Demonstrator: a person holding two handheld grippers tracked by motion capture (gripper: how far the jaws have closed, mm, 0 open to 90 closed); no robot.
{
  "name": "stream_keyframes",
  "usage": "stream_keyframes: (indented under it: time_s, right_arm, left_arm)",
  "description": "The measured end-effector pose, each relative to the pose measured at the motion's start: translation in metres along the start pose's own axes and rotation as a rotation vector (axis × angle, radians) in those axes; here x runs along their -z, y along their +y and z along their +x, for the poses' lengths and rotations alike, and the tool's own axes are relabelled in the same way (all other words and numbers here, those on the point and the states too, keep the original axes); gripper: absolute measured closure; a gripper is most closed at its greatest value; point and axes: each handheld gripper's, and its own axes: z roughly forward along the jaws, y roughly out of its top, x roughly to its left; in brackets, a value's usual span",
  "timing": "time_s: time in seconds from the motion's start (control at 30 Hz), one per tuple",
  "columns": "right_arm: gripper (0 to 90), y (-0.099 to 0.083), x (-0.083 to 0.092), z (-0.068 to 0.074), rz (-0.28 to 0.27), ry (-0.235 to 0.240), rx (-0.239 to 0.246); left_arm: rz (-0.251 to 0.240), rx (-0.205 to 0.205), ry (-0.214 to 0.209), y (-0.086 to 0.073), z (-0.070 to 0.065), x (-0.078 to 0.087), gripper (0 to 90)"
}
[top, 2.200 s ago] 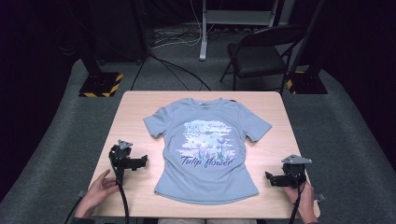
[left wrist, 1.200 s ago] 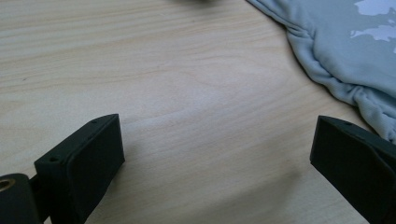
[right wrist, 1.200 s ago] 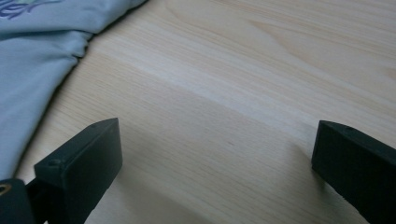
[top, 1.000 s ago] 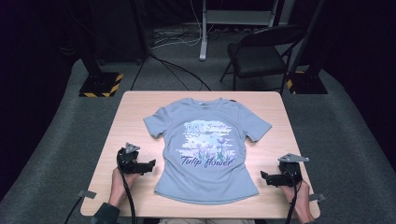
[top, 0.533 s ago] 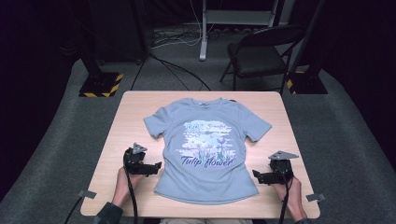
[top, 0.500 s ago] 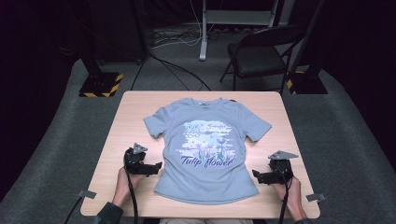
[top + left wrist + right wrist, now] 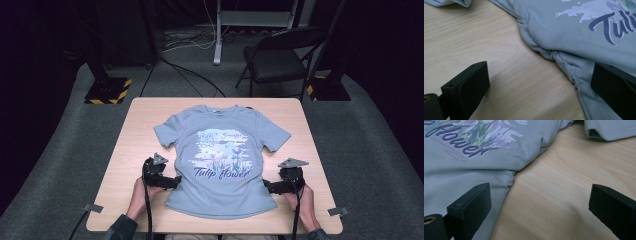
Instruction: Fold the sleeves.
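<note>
Pale-blue T-shirt (image 7: 223,160) may bunch unevenly if either wide-open gripper, left (image 7: 536,87) or right (image 7: 539,207), pinches 1 layer only.

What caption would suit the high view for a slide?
Both tongs, left tongs and right tongs, open at the side edges of a light blue T-shirt spread flat on a wooden table.

The shirt (image 7: 574,27) is cut off by the top and right edges of the left gripper view, and by the top and left edges of the right gripper view. Its print is cropped to "Tuli" and "Flower" there. In the high view the small lettering above the flowers is unreadable. The chair (image 7: 285,60) legs fade into shadow.
</note>
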Motion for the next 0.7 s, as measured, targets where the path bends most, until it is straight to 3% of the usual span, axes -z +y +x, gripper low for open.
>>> stream_keyframes:
  time_s: [0.3, 0.7]
  right_arm:
    - [4.0, 0.0030, -0.0103, 0.0064, 0.049, -0.051, 0.057]
    - [4.8, -0.0018, -0.0073, 0.0107, 0.049, -0.041, 0.080]
  left_arm:
    - [0.023, -0.034, 0.017, -0.0014, -0.0011, 0.0000, 1.3]
    - [0.031, -0.045, 0.012, -0.0051, -0.0016, 0.0041, 1.8]
